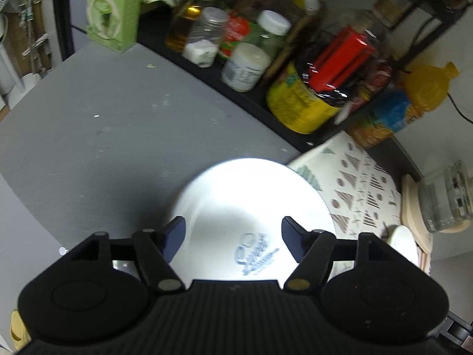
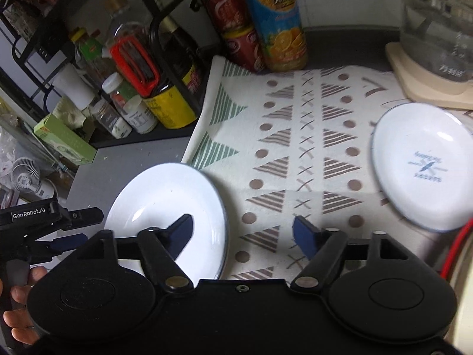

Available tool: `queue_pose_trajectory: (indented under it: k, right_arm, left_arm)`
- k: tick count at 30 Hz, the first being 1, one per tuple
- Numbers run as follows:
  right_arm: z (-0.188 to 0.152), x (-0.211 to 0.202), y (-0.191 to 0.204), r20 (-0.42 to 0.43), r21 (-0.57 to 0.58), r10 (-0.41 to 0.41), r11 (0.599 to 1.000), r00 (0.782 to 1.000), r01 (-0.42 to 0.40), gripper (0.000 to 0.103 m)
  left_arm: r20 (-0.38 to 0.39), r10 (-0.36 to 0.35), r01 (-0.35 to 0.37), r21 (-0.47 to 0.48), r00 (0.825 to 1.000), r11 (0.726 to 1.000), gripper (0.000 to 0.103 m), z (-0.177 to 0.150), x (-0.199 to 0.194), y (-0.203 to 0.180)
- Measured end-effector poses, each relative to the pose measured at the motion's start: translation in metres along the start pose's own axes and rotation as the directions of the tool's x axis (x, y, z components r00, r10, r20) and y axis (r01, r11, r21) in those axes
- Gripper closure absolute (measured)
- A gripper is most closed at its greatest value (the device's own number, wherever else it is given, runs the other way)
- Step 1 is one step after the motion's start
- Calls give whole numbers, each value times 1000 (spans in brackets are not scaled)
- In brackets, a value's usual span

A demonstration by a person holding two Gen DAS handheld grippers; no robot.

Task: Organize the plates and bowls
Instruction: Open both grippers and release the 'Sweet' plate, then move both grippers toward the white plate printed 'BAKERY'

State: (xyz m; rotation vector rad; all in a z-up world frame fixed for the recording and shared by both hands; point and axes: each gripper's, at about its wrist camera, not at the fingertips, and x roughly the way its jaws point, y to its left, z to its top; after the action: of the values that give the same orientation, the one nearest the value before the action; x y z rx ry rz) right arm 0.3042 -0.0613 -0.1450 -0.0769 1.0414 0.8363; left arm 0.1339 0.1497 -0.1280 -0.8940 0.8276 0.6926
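A white plate (image 1: pixel 251 204) with a blue printed mark lies on the grey counter, its right edge over the patterned cloth (image 1: pixel 363 189). My left gripper (image 1: pixel 233 236) hangs above its near half, open, pads clear of it. In the right wrist view the same plate (image 2: pixel 168 204) sits at the cloth's left edge, and a second white dish (image 2: pixel 422 165) with a blue mark rests on the cloth (image 2: pixel 295 153) at the right. My right gripper (image 2: pixel 242 233) is open above the first plate's right rim and bare cloth, holding nothing. The left gripper (image 2: pixel 79 227) shows at the left edge, with a hand (image 2: pixel 17 298) on it.
A black rack (image 1: pixel 266 103) crowded with jars, bottles and a yellow tin (image 1: pixel 298 103) lines the back of the counter. Cans and an orange juice bottle (image 2: pixel 278 23) stand behind the cloth. A glass pitcher on a beige base (image 2: pixel 434 29) is at the far right.
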Motion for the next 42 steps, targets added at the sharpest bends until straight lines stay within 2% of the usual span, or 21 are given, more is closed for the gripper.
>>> queue_pose_trajectory:
  k: [4,7,11,25,27,29,38,42]
  right_arm:
    - [2,-15,-12,27,51,-18,999,999,17,12]
    - [5,-27,-21,65,74,-61,996,996,56,8]
    - [8,-42,-34,95,106,-77,992,993,67,6]
    - [12,-83,-85,171,201,-177,969,969,142,3]
    - [13,-87,-94,176,215,-190,965,966,150,3]
    - [14,-91,-103,181,228,-203,960,962,160,2]
    - [19,-101,-142,190,275,-248,942,950,191,0]
    - [21,-99,-158,180,297,-253,935,951,193,0]
  left_arm:
    - [-15,-27,28,35,1000,999,28,-4,3,-20]
    - [-27,-55,56,63,998,996,27,-8,4,-34]
    - [-39,-104,107,103,994,989,26,-13,6,-57]
    - [-90,-189,205,239,978,949,25,-28,23,-138]
    - [-98,-184,203,262,978,944,23,-32,27,-151]
    - [-107,-185,208,274,977,939,16,-36,30,-162]
    - [-154,-206,246,324,966,914,14,-47,43,-204]
    - [-177,-192,244,346,965,906,5,-49,52,-221]
